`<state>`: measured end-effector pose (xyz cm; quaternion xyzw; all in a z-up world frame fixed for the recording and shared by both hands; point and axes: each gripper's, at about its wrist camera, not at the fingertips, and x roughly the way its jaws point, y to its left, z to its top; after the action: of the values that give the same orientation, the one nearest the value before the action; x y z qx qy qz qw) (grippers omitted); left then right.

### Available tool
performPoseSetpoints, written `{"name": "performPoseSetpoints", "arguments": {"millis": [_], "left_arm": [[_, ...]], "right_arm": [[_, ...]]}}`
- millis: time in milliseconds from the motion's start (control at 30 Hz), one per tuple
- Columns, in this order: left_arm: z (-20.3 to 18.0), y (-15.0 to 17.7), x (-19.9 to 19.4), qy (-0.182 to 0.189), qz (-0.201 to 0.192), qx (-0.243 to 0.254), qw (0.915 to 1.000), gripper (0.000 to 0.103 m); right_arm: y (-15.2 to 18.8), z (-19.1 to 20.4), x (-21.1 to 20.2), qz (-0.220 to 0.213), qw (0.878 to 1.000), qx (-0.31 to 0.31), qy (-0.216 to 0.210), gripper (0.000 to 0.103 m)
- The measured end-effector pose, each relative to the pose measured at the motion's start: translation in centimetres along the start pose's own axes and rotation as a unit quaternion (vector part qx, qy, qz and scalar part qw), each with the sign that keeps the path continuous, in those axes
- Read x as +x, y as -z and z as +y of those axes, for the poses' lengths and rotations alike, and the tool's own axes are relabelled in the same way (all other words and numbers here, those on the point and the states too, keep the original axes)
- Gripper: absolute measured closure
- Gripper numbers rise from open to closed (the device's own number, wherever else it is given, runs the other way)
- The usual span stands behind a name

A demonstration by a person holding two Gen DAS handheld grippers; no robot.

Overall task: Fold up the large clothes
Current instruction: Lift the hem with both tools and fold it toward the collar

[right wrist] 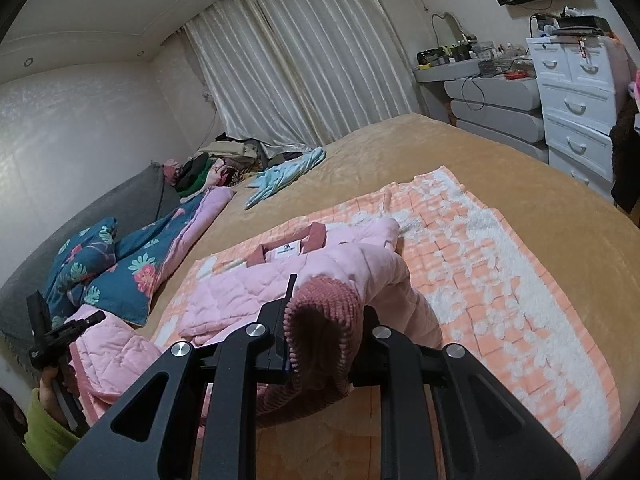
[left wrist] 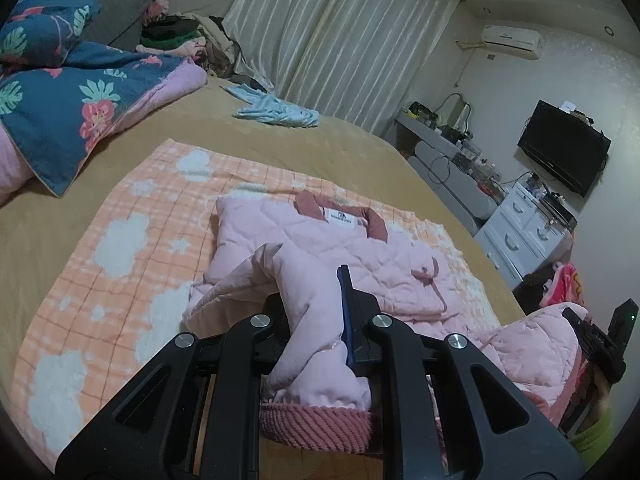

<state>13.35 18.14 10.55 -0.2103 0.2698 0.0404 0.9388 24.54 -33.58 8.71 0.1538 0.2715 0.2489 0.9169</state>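
A pink quilted jacket point(left wrist: 320, 248) with a dusty-rose collar lies on an orange-and-white checked blanket point(left wrist: 120, 240) on the bed. My left gripper point(left wrist: 316, 320) is shut on one pink sleeve, whose ribbed rose cuff point(left wrist: 316, 424) hangs below the fingers. My right gripper point(right wrist: 324, 320) is shut on the other sleeve at its ribbed rose cuff point(right wrist: 324, 312). The jacket point(right wrist: 248, 292) lies ahead of it on the blanket point(right wrist: 500, 280). Each gripper shows at the edge of the other's view, the right one point(left wrist: 600, 344) and the left one point(right wrist: 60, 336).
A blue floral quilt point(left wrist: 80, 96) and pillow lie at the head of the tan bed point(left wrist: 280, 132). A light blue garment point(left wrist: 276, 110) and a clothes pile point(left wrist: 180, 36) lie by the curtain. White drawers point(right wrist: 576, 96) and a TV point(left wrist: 564, 148) stand beyond the bed.
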Motion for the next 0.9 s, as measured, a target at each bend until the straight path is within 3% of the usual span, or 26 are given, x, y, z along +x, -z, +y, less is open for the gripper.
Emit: {"name": "performPoseSetpoints", "arguments": {"millis": [900], "left_arm": [[0.3, -4.5, 3.3, -0.036, -0.018, 0.008, 0.9992, 0.094]], "right_arm": [[-4.2, 0.3, 3.9, -0.012, 1.000, -0.014, 0.025, 0.086]]}}
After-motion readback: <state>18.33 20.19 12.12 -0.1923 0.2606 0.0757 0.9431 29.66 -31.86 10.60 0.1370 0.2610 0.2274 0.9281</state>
